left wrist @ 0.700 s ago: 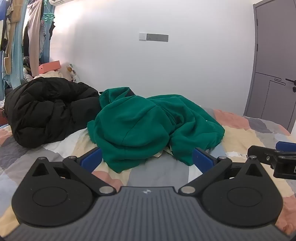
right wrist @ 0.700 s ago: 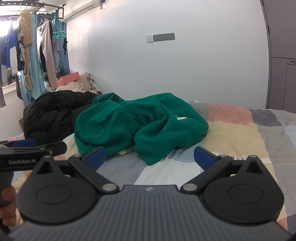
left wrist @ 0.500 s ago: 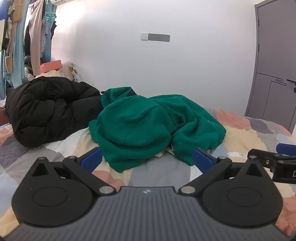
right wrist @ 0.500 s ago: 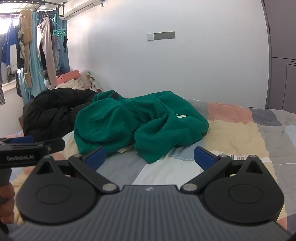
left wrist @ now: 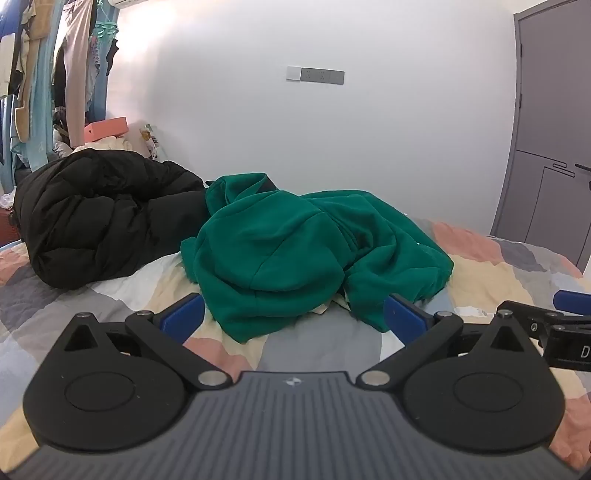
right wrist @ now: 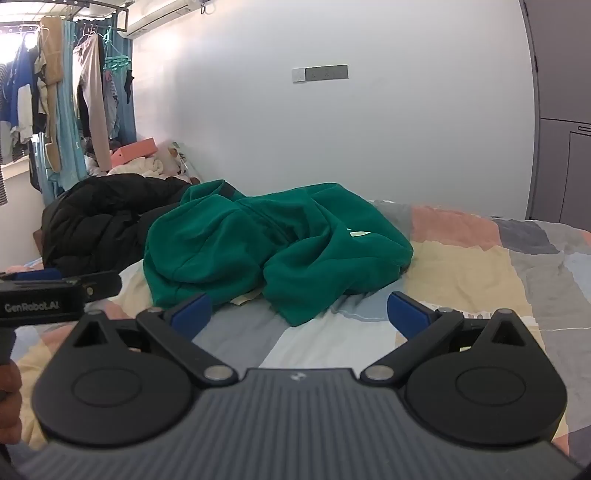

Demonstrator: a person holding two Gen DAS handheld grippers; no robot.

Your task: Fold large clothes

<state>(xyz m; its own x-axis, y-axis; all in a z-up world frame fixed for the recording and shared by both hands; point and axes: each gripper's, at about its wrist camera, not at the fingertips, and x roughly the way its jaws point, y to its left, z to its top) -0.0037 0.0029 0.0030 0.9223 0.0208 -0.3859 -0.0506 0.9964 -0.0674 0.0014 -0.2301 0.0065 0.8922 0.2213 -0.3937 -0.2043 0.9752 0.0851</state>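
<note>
Both hand-held grippers spread wide, nothing pinched, short of the garment.

Left hand-held gripper (left wrist: 293, 317) and right hand-held gripper (right wrist: 299, 312) hang side by side over the bed (right wrist: 480, 273). Green sweatshirt (left wrist: 295, 258) lies crumpled mid-bed, against a black jacket (left wrist: 99, 218). Best approach, likely: take two separate hem edges, lift, spread flat before folding.

A bedroom in a home: a bed (left wrist: 480, 280) under a patchwork quilt stands against a plain white wall (left wrist: 369, 147), clothes hang on a rail (right wrist: 55, 92), an air conditioner (right wrist: 159, 16) sits above, and a grey door (left wrist: 554, 129) stands beside.
</note>
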